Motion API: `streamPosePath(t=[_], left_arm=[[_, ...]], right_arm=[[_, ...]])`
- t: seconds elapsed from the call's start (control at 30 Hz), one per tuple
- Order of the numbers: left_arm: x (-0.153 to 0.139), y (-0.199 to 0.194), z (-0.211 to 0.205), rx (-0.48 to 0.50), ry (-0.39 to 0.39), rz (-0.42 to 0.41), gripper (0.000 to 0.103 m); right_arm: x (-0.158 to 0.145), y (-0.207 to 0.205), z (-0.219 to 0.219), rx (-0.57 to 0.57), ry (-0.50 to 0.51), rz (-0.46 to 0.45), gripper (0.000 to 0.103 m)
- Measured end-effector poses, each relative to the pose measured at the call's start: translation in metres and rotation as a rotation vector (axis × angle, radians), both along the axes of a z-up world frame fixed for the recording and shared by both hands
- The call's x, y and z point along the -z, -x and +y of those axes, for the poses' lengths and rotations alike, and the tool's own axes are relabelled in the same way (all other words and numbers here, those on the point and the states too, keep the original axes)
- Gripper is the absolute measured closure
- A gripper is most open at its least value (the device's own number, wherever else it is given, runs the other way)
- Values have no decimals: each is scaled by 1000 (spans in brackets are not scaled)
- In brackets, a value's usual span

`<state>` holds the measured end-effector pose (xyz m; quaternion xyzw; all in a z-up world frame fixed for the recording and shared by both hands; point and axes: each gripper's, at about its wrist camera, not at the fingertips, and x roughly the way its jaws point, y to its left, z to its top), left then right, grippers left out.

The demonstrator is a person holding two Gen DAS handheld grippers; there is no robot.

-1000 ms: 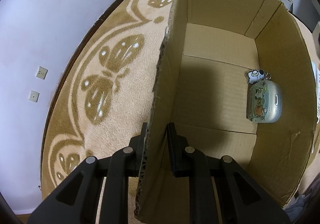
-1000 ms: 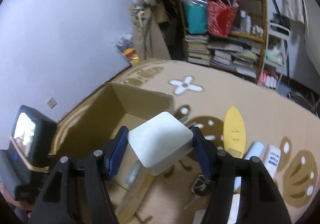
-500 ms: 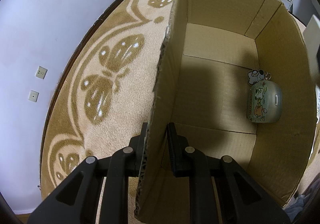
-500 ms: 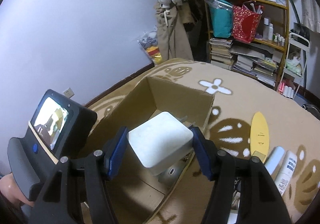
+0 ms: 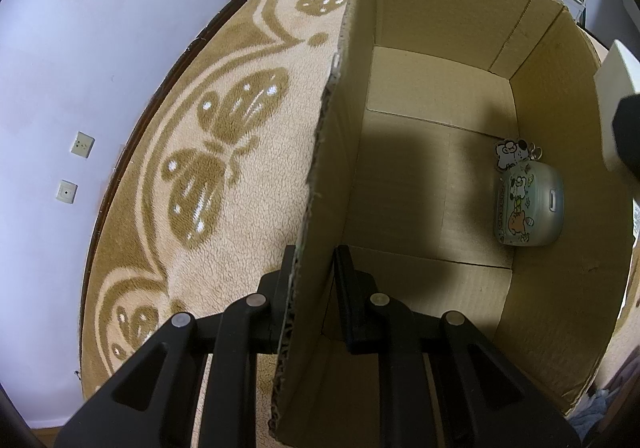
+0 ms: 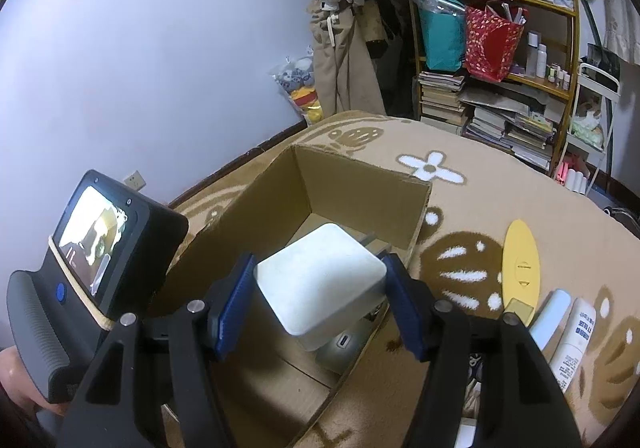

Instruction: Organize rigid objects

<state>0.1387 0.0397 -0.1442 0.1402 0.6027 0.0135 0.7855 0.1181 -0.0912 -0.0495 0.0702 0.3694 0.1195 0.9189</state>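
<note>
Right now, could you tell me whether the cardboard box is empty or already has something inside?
Not empty: the cardboard box already holds a small cartoon-printed case with a keychain charm, lying on its floor by one wall.

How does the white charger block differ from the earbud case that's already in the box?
The white charger block is plain and boxy with metal prongs; the earbud case is rounded, pale green and covered in cartoon stickers, with a charm attached. The charger block is held in the air over the cardboard box by the right gripper; the earbud case lies on the box floor, by one wall. The charger block looks bulkier. Both are small, rigid items.
</note>
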Motion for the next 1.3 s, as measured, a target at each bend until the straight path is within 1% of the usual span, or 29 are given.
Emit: streamPosePath(t=[0.17, 0.23, 0.43, 0.5, 0.57, 0.6, 0.63, 0.67, 0.77, 0.83, 0.97, 1.07, 1.3], left_arm=[[0, 0, 0, -3, 4, 0, 86], [-1, 0, 0, -3, 4, 0, 86], [-2, 0, 1, -6, 16, 4, 87], [-1, 0, 1, -4, 0, 0, 86], [-1, 0, 1, -6, -1, 0, 86], [-1, 0, 1, -7, 0, 0, 86], [-1, 0, 1, -8, 3, 0, 86], [-1, 0, 1, -9, 4, 0, 86], [-1, 0, 0, -7, -1, -1, 86], [-1, 0, 0, -6, -1, -1, 86], [-1, 0, 1, -9, 3, 0, 86], [-1, 0, 1, -9, 3, 1, 86], [-1, 0, 1, -10, 3, 2, 86]], right_arm=[[1, -1, 4, -5, 31, 9, 35], [2, -1, 3, -4, 27, 12, 35], [-6, 2, -1, 10, 39, -13, 35], [-7, 2, -4, 21, 36, -12, 34], [-7, 1, -7, 31, 41, -6, 27], [-8, 2, -10, 40, 48, -7, 22], [-9, 2, -12, 48, 51, -10, 19], [-9, 2, -15, 56, 53, -9, 18], [-7, -1, -25, 78, 51, 12, 15], [-4, -3, -36, 104, 48, 25, 12], [-1, -5, -52, 108, 38, 61, 12], [2, -5, -65, 149, 62, 74, 12], [14, -9, -93, 223, 35, 122, 12]])
